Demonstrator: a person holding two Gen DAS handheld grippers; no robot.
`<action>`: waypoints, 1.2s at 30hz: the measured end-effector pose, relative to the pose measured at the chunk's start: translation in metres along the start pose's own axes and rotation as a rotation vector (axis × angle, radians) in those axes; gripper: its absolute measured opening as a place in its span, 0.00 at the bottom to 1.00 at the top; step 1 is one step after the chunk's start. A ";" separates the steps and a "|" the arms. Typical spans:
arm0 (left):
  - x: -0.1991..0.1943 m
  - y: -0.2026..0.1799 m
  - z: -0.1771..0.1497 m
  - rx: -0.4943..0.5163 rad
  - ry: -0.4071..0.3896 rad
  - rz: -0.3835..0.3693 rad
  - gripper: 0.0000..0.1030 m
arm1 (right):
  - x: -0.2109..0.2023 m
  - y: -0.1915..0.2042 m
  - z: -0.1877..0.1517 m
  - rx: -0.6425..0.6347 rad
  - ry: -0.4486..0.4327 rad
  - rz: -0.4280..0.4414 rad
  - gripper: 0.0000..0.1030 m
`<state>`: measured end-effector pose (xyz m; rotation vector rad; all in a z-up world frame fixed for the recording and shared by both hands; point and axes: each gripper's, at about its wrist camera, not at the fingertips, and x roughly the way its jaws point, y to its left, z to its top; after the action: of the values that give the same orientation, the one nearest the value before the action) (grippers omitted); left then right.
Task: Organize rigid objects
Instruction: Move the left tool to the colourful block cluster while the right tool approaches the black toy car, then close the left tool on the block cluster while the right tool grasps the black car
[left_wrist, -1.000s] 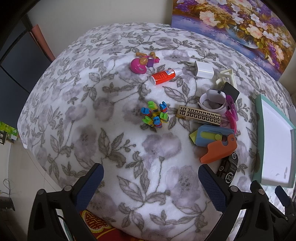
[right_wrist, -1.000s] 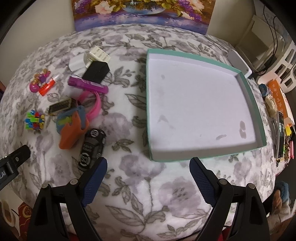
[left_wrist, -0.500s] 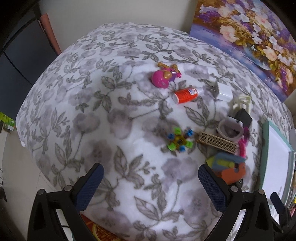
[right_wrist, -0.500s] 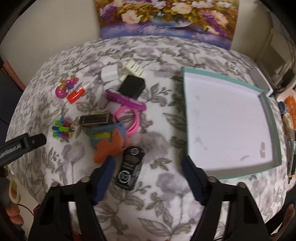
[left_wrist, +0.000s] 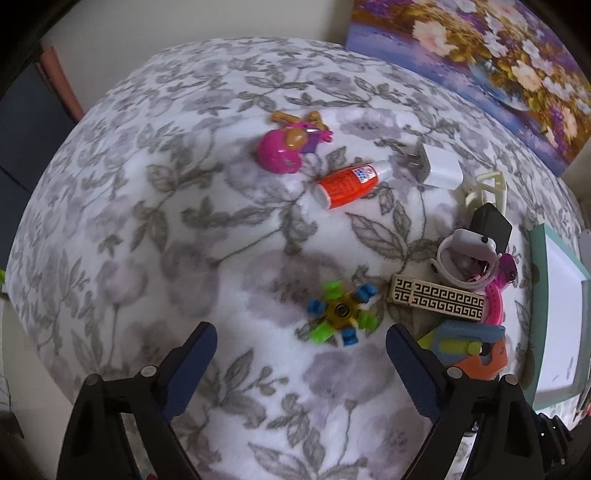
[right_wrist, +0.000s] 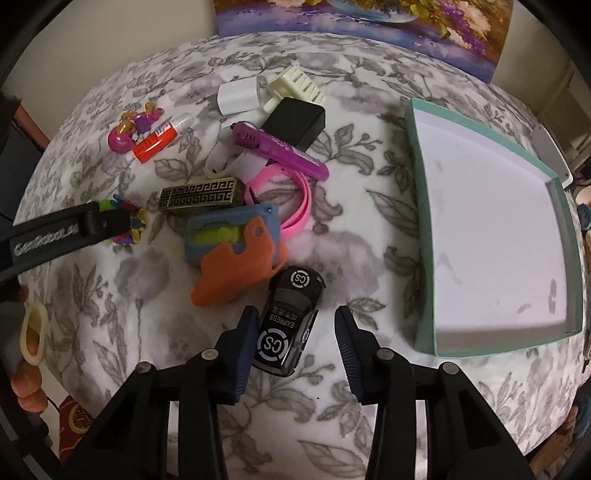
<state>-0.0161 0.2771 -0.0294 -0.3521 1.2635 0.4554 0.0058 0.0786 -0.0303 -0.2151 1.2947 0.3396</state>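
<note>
Right gripper (right_wrist: 295, 325): wide open, holds nothing; its fingers stand on both sides of the black toy car (right_wrist: 290, 319), not yet touching.
Left gripper (left_wrist: 301, 343): wide open, empty, above the colourful spinner (left_wrist: 341, 317).
Toy car: lies on the flowered cloth (right_wrist: 369, 221), between the orange-blue toy (right_wrist: 236, 251) and the green tray (right_wrist: 419, 229).
Risk: the car probably has wheels; if the fingers close off-centre, I think it can roll or slip out. The orange-blue toy is very near and may be pushed.
Count: one tray, one car, one spinner, one glue tube (left_wrist: 351, 181), two pink bands.
</note>
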 end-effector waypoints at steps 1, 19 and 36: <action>0.003 -0.002 0.002 0.009 0.000 -0.002 0.87 | 0.002 0.001 0.000 -0.002 0.007 0.000 0.43; 0.045 -0.025 0.022 0.102 0.025 0.012 0.51 | 0.031 0.003 0.002 0.014 0.058 0.025 0.42; 0.040 -0.038 0.014 0.120 0.046 0.041 0.41 | 0.042 0.026 -0.007 -0.059 0.014 -0.033 0.42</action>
<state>0.0239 0.2565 -0.0640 -0.2368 1.3388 0.4059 -0.0002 0.1058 -0.0717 -0.2885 1.2945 0.3492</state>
